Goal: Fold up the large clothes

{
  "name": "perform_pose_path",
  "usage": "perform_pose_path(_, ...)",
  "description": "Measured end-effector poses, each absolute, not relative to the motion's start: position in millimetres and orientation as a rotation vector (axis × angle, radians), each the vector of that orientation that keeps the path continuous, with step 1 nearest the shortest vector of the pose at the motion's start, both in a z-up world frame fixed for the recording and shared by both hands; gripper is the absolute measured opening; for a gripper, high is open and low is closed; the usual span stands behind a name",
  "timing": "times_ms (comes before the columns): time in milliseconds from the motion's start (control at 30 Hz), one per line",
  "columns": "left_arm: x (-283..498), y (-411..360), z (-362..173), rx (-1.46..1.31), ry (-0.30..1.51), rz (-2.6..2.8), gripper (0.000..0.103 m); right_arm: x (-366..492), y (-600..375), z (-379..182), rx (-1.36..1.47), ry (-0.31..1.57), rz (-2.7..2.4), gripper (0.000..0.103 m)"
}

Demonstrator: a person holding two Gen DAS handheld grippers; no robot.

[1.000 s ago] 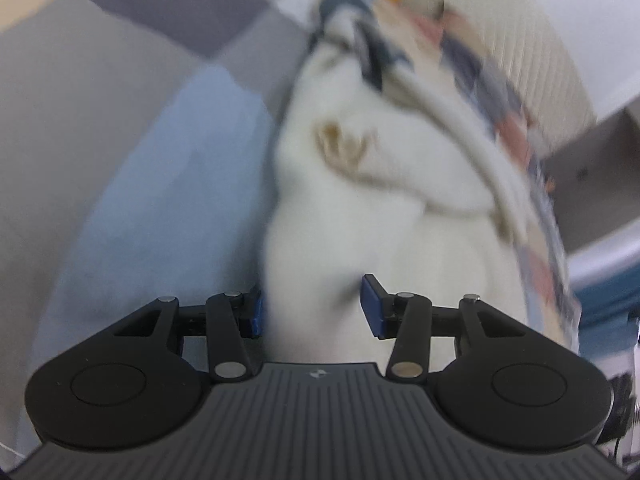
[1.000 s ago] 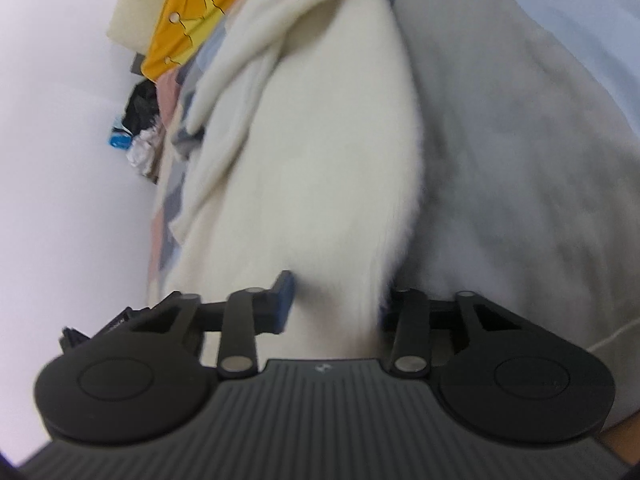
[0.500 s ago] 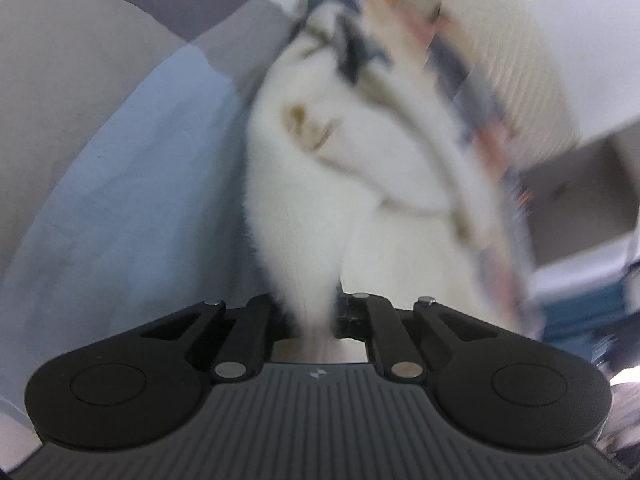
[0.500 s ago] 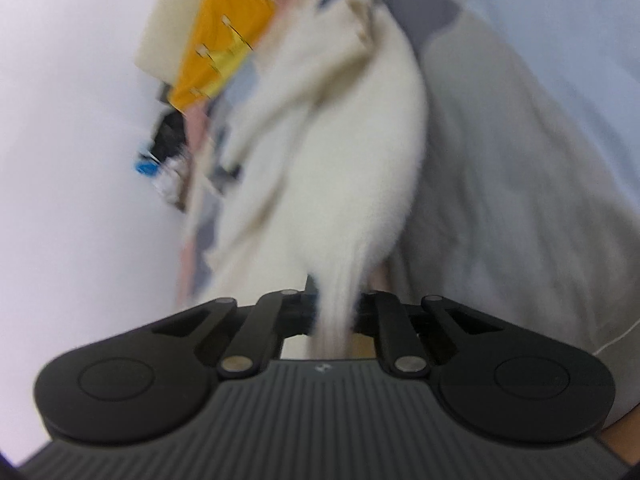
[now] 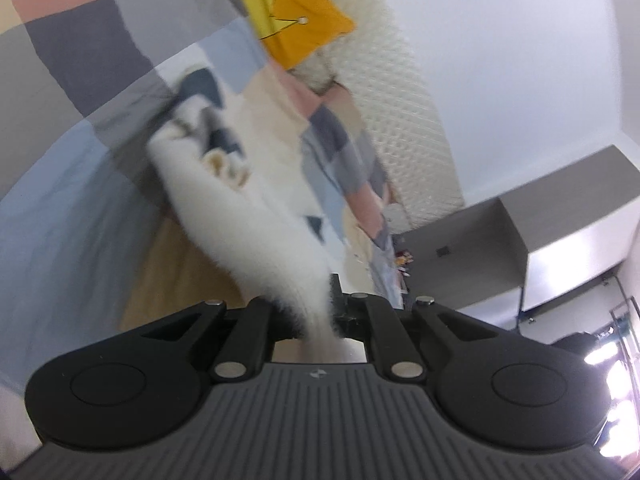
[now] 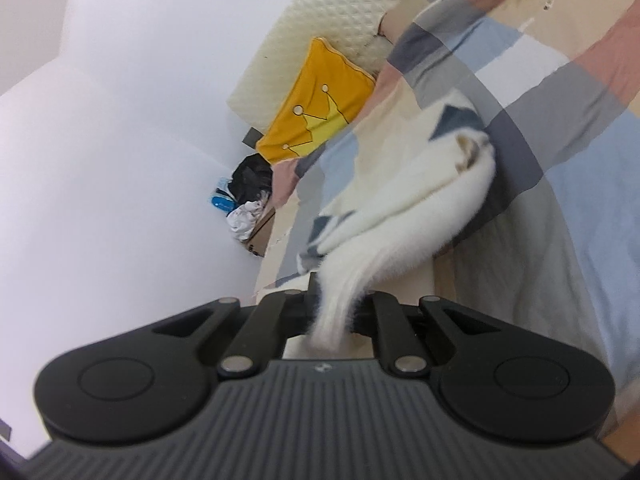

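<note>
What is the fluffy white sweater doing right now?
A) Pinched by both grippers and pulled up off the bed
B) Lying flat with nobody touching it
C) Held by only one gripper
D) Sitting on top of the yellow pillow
A: the left gripper and the right gripper are each shut on a bunched edge of the white sweater, which stretches up from the patchwork bedspread.

A fluffy white fleece garment (image 6: pixel 420 216) is pinched between the closed jaws of the black two-finger right gripper (image 6: pixel 334 314) and is stretched up from a patchwork bedcover of grey, blue, pink and cream squares (image 6: pixel 560 128). A yellow crown-printed cushion (image 6: pixel 320 108) is propped against a cream quilted headboard (image 6: pixel 340 20), and a black and white heap of clutter (image 6: pixel 250 196) is seen beside the white wall (image 6: pixel 120 160).
</note>
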State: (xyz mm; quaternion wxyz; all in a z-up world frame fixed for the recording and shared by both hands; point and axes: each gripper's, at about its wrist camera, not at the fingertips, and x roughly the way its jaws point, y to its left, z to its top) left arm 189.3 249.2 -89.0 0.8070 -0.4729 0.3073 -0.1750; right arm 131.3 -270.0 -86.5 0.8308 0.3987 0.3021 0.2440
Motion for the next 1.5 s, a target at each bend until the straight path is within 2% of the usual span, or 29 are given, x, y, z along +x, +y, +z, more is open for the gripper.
perform_pose_path(467, 14, 217, -62, -1.048, 0.599, -0.397, 0.008, -13, -302, -57, 0.864, 0.57, 0.521, 0.009)
perform_pose_path(600, 6, 217, -62, -1.064, 0.607, -0.373, 0.008, -20, -303, -55, 0.866, 0.58, 0.504, 0.009)
perform_pose_path(733, 42, 227, -56, -1.073, 0.604, -0.343, 0.008, 16, -302, -56, 0.944, 0.597, 0.477, 0.009)
perform_pose_path(967, 156, 237, -62, -1.082, 0.636, -0.228, 0.008, 125, -285, -67, 1.007, 0.618, 0.357, 0.009)
perform_pose_path(1333, 318, 251, -141, -1.208, 0.669, -0.07, 0.008, 263, -266, -144, 1.104, 0.688, 0.219, 0.01)
perform_pose_path(1500, 375, 256, -163, -1.111, 0.669, -0.049, 0.008, 312, -254, -170, 1.038, 0.714, 0.211, 0.009)
